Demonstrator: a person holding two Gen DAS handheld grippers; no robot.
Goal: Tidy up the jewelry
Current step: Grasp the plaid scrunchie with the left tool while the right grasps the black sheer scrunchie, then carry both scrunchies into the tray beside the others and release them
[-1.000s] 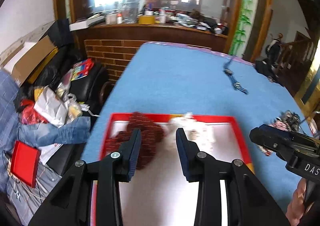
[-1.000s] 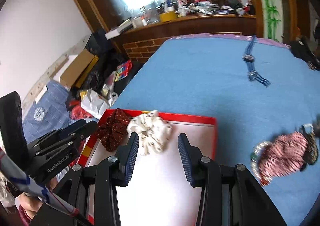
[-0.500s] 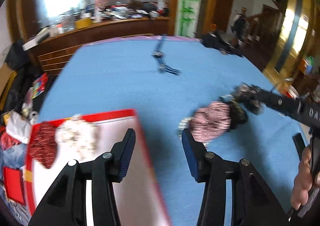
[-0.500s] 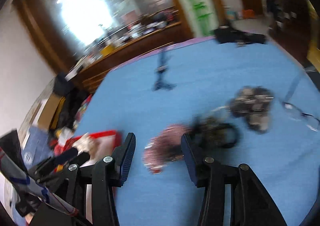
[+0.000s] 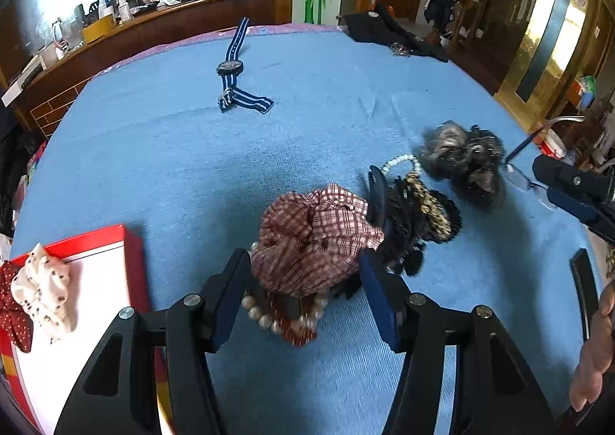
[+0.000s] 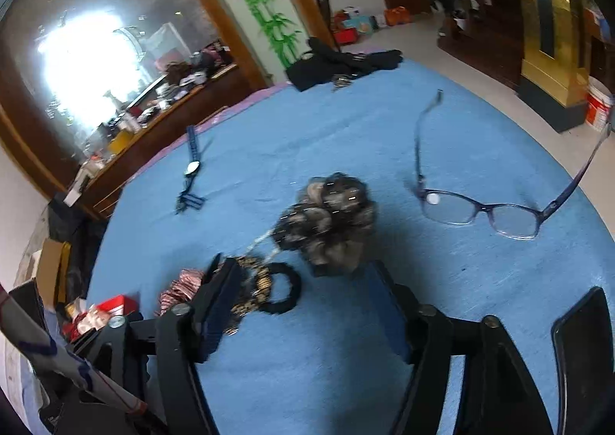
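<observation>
Blue cloth (image 5: 161,150) covers the table under both tools. Off the left gripper's (image 5: 305,262) left finger sits the red-rimmed tray (image 5: 111,239), holding a white scrunchie (image 5: 40,287) and a red dotted one (image 5: 11,314). That gripper's jaws stand wide apart, bracketing the red plaid scrunchie (image 5: 315,239), gripping nothing; a pearl bracelet (image 5: 265,317) lies just beneath. Ahead of the right gripper (image 6: 303,281), likewise spread wide and empty, lies a grey-black scrunchie (image 6: 330,219); a black hair tie (image 6: 280,294) sits beside its left finger. Purple-framed glasses (image 6: 480,212) lie ahead to its right, a striped-strap watch (image 5: 232,67) far ahead.
</observation>
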